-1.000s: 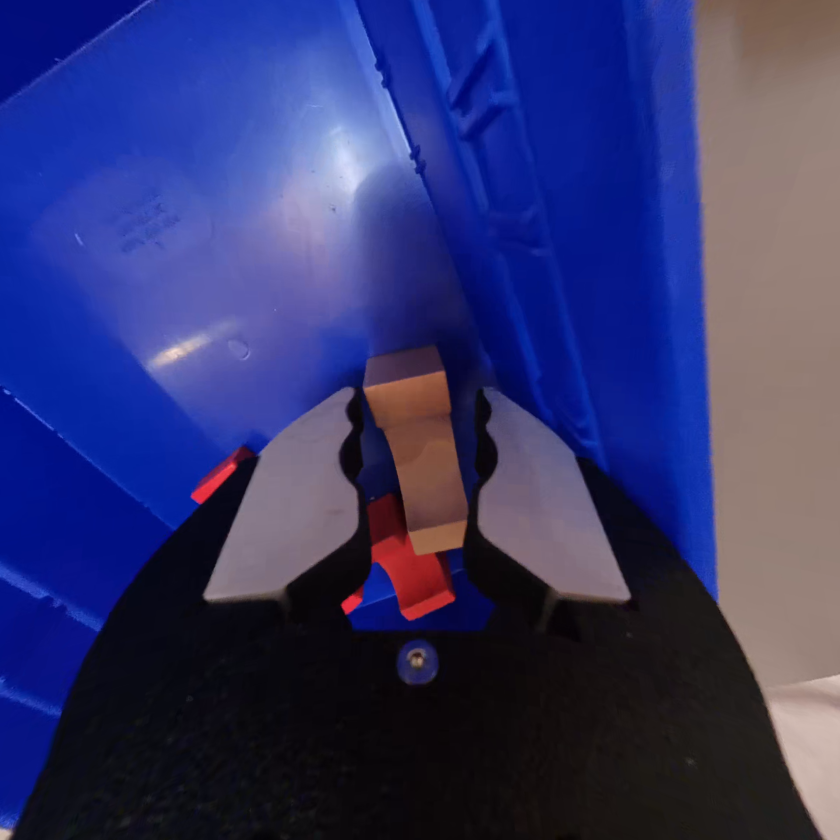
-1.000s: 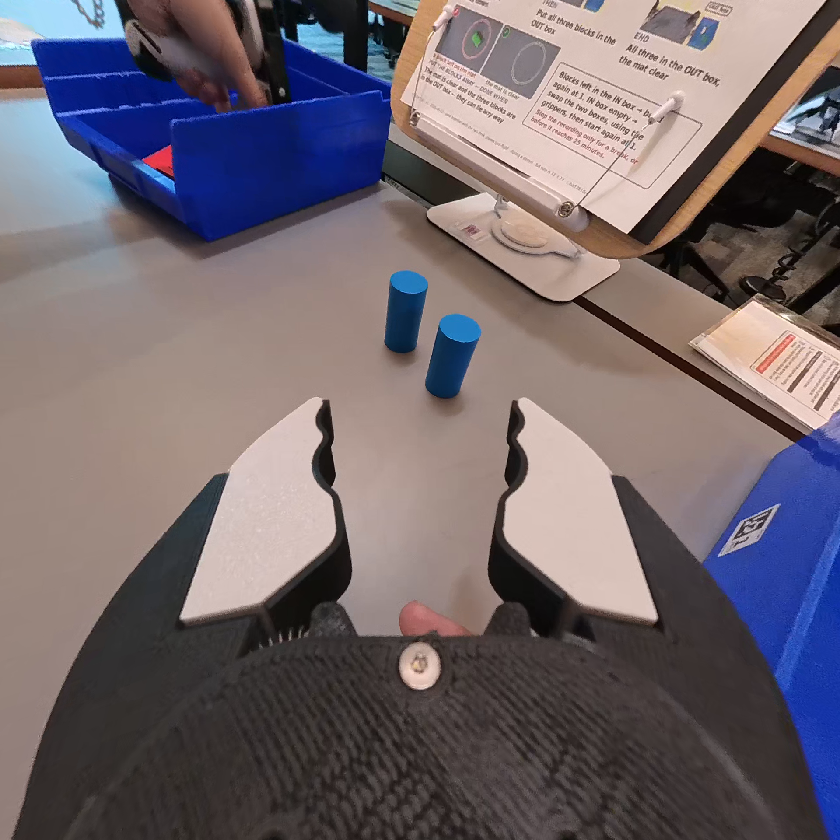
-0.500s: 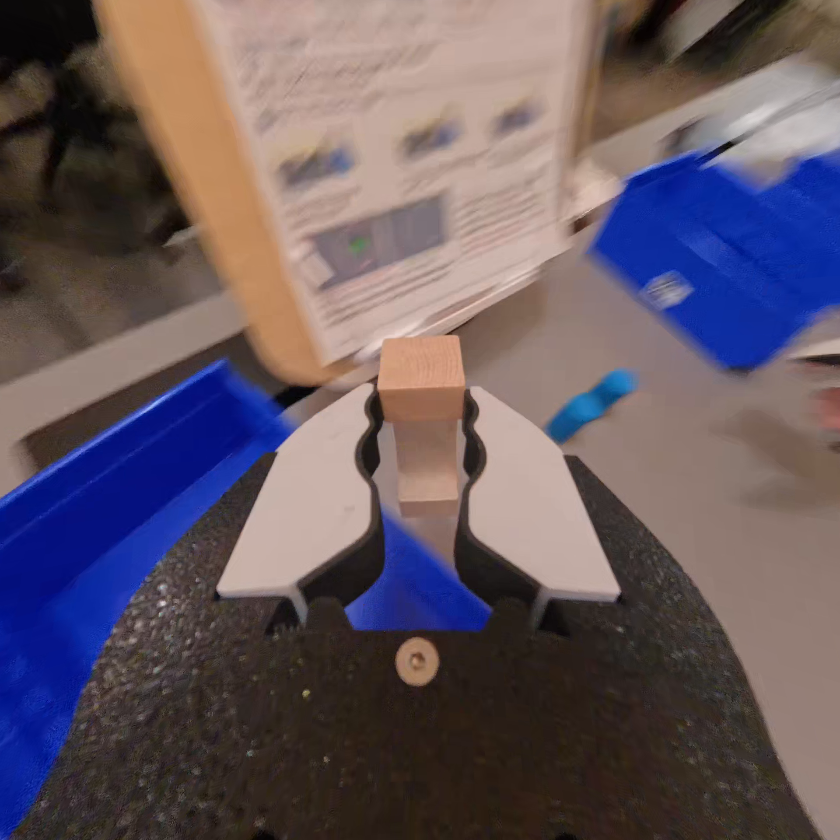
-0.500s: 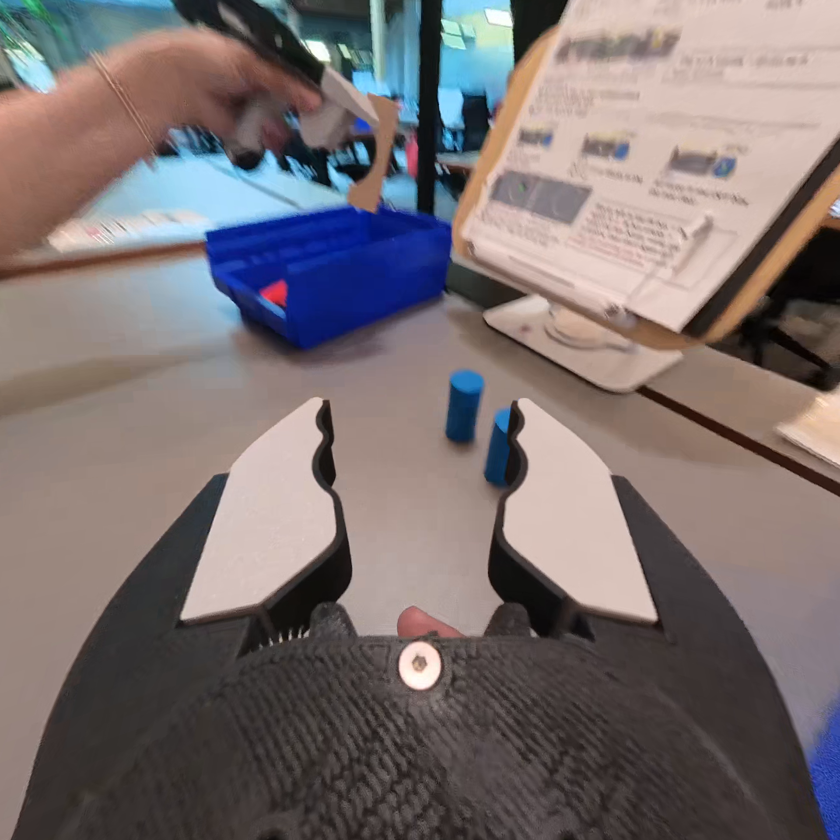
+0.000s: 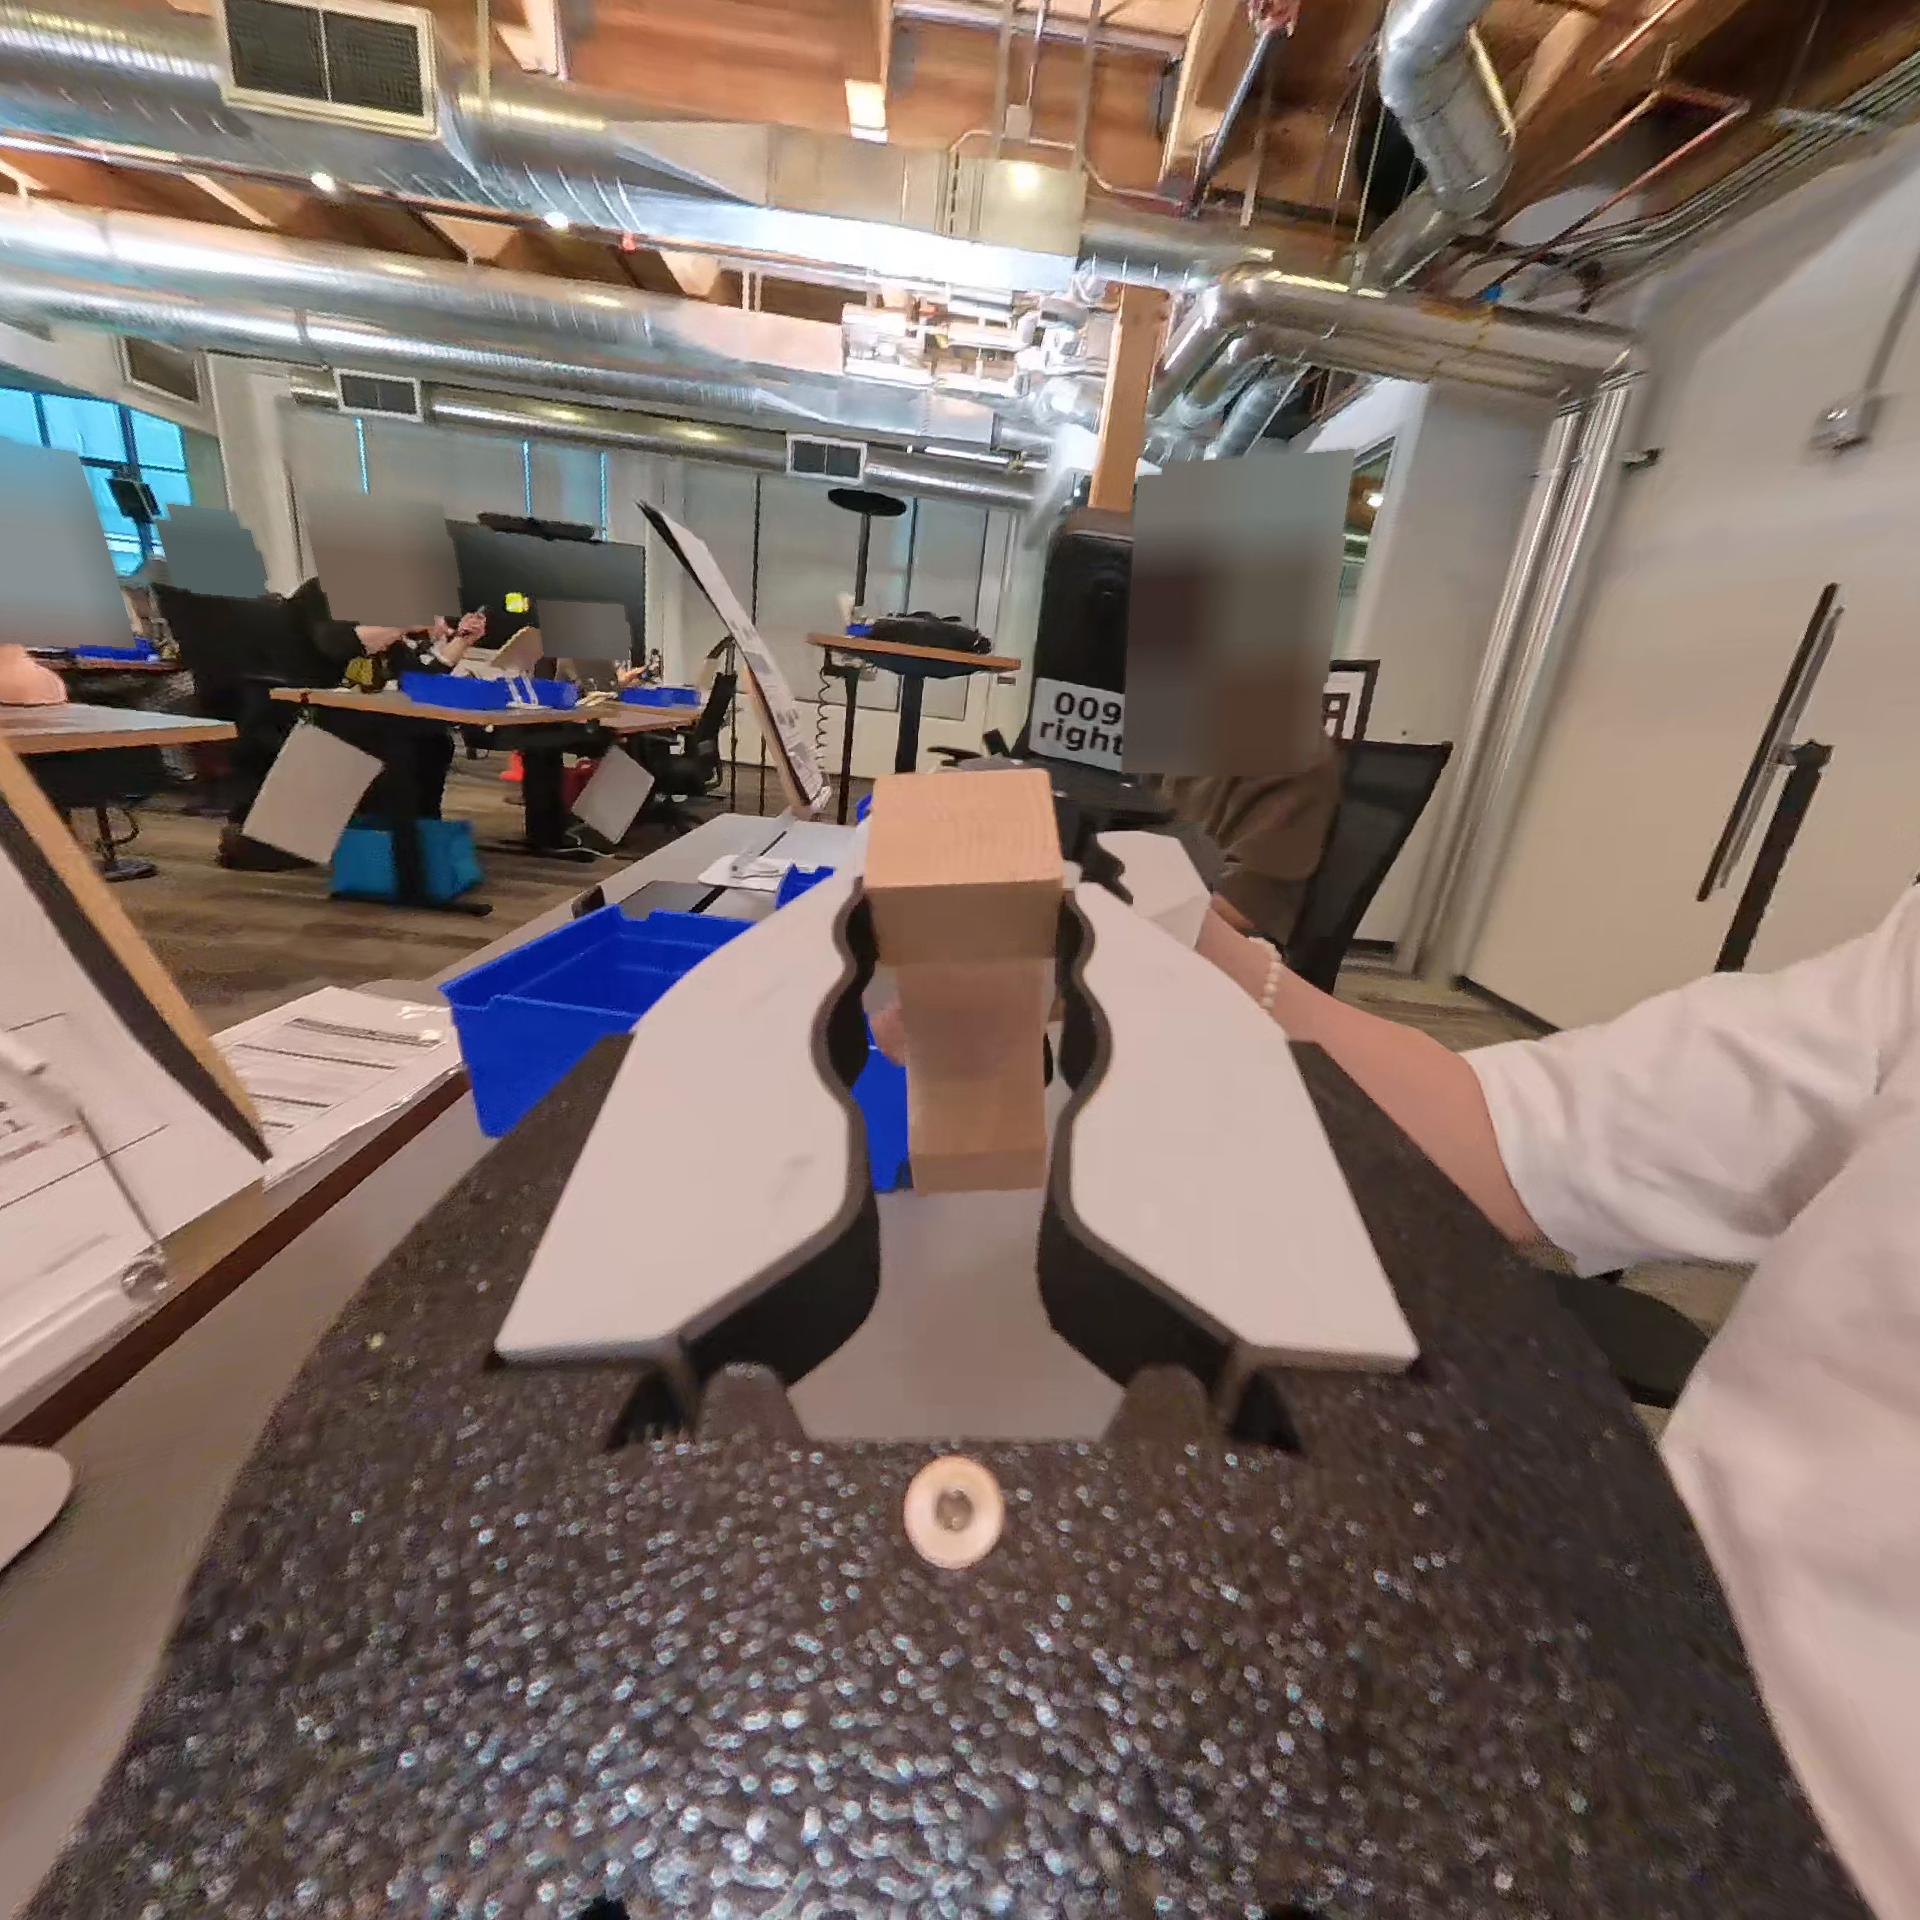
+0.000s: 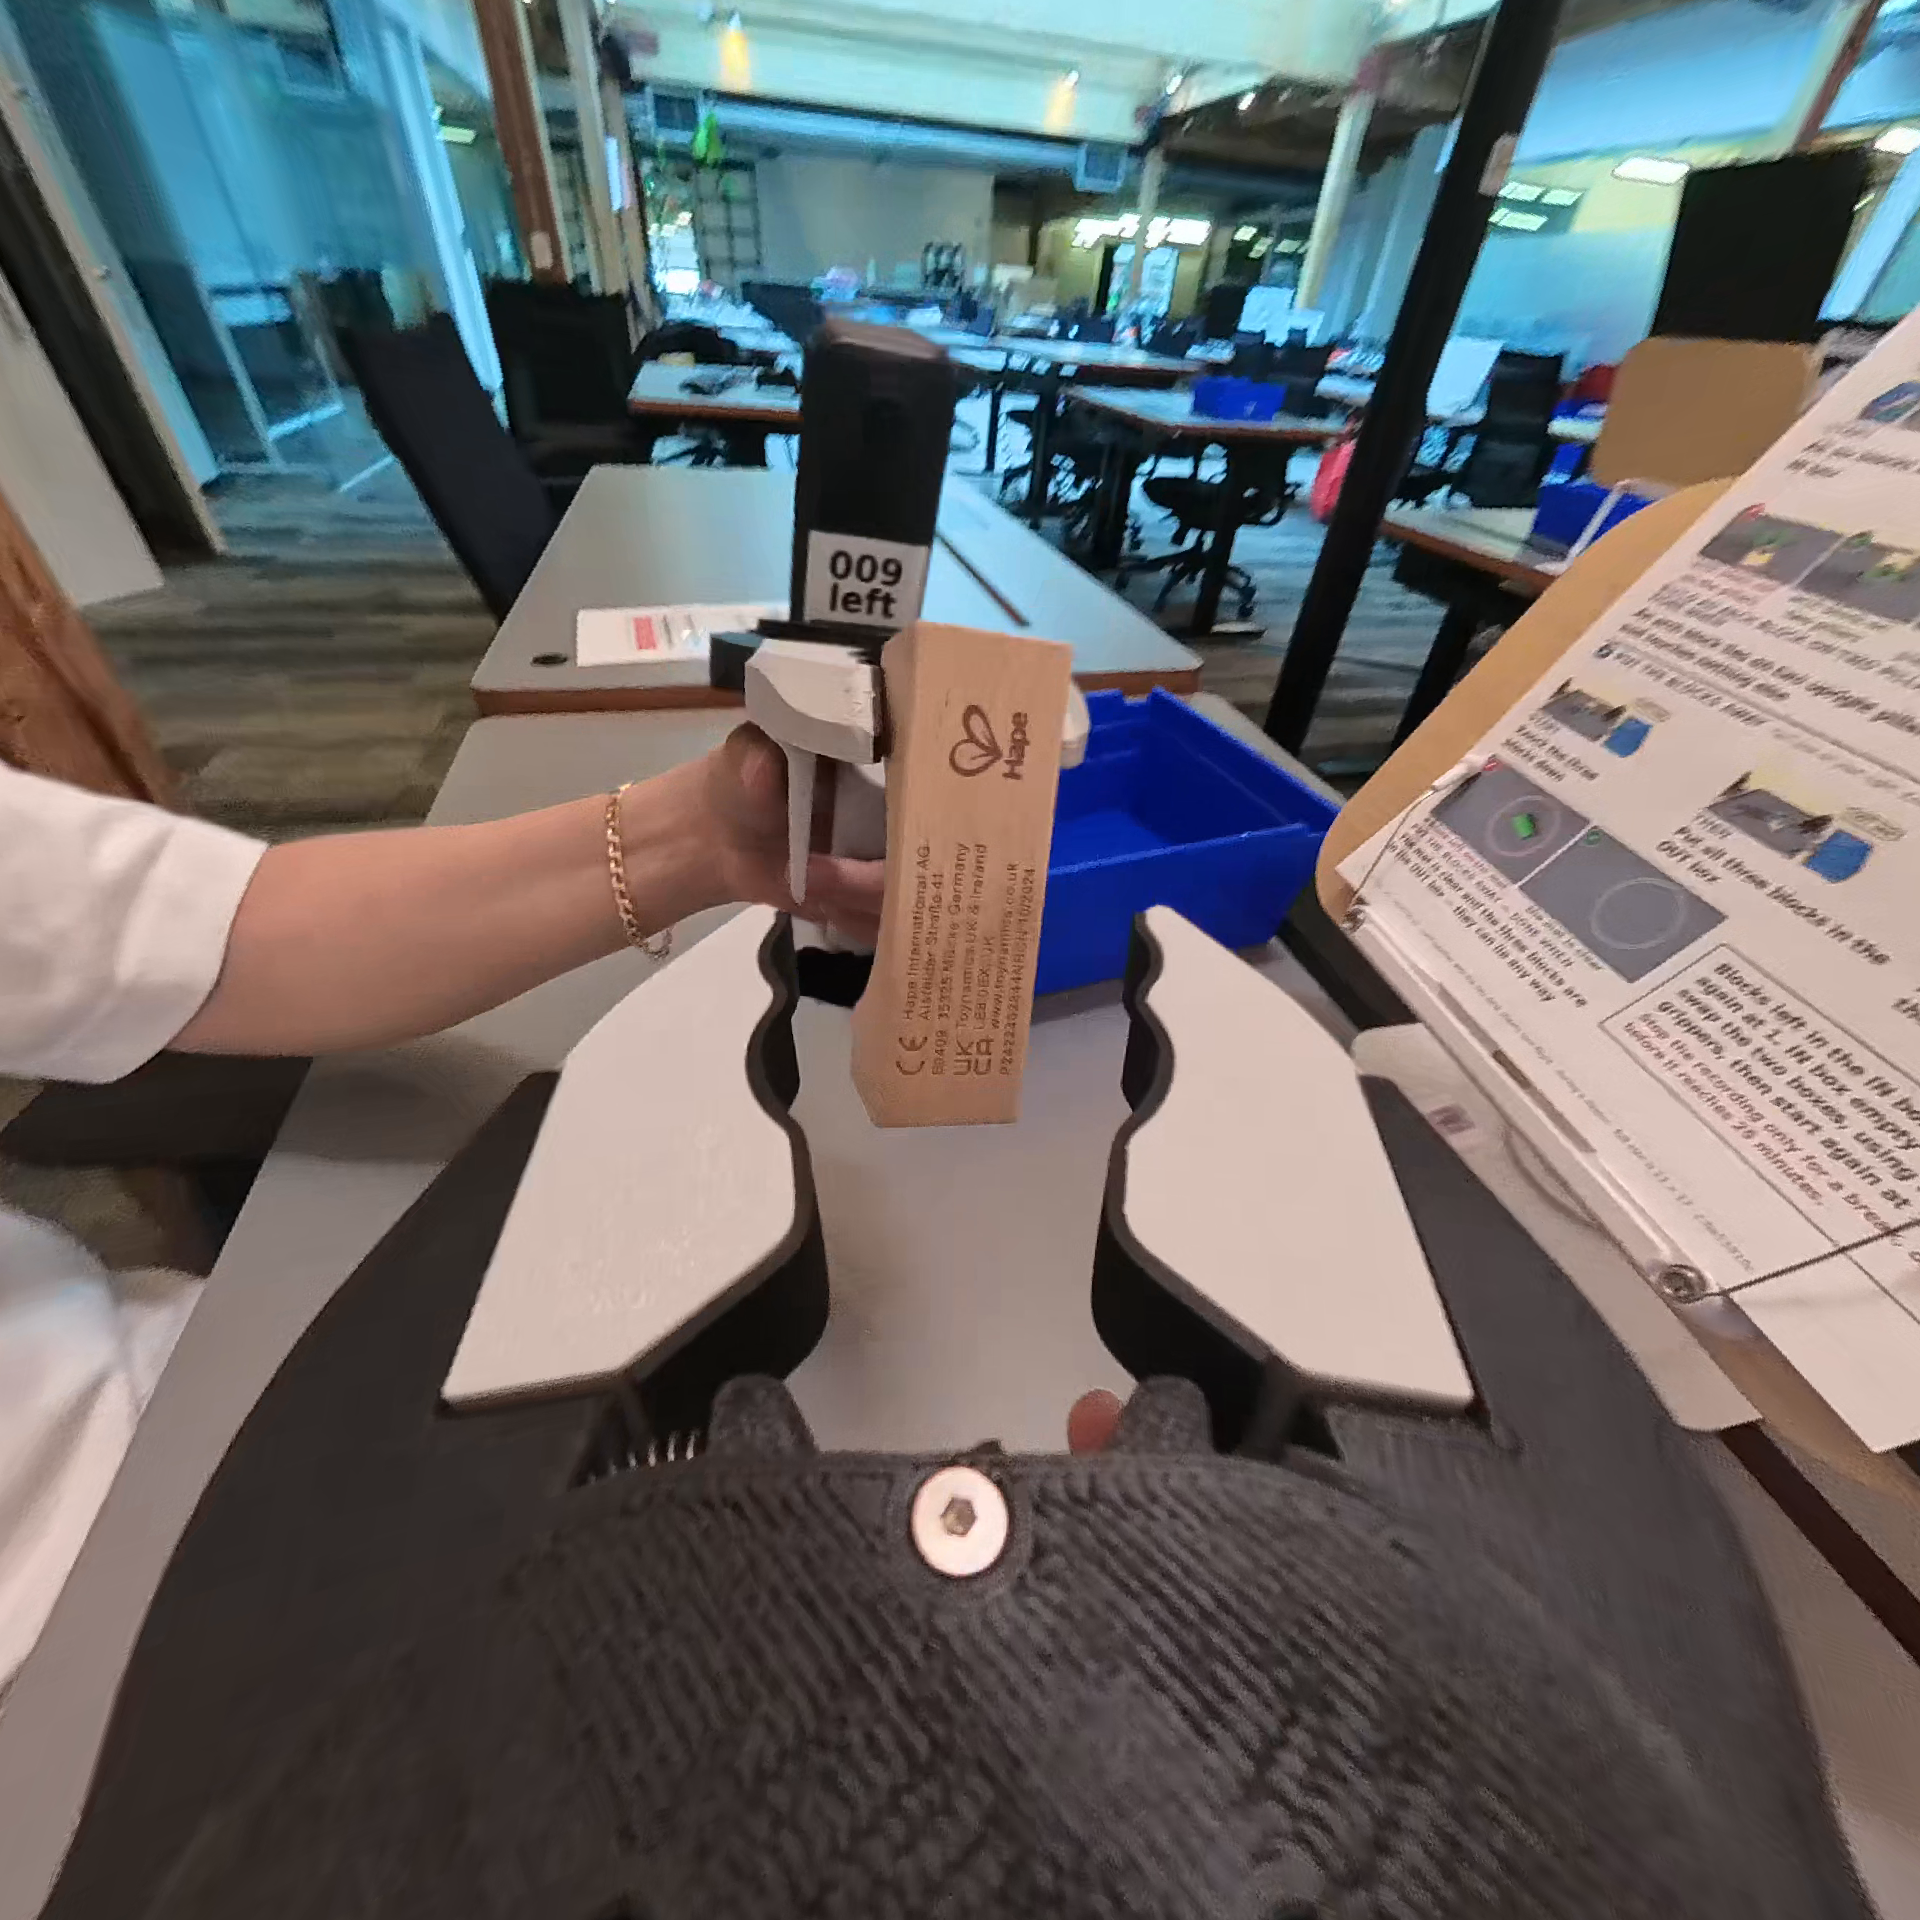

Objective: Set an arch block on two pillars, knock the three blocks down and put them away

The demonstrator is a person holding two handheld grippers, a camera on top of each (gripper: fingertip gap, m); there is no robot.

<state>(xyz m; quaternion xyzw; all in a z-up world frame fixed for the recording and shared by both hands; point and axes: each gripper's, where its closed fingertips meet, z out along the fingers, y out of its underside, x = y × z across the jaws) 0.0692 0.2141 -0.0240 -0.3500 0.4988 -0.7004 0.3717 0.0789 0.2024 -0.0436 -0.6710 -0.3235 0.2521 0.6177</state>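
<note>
grey bench (image 6: 966, 1299) below. blue bin (image 6: 1174, 852) on it, beside a tilted wooden board (image 6: 1475, 748) carrying a printed sheet (image 6: 1662, 935). second blue bin (image 5: 582, 987) and loose papers (image 5: 322, 1060) at the bench's far edge. black chair (image 6: 447, 447), more desks (image 6: 717, 540) behind. metal ducts (image 5: 520, 301) overhead.

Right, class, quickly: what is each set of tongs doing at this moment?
Left tongs: closed on the wooden block.
Right tongs: open, holding nothing; the block hangs just ahead of them.
</note>
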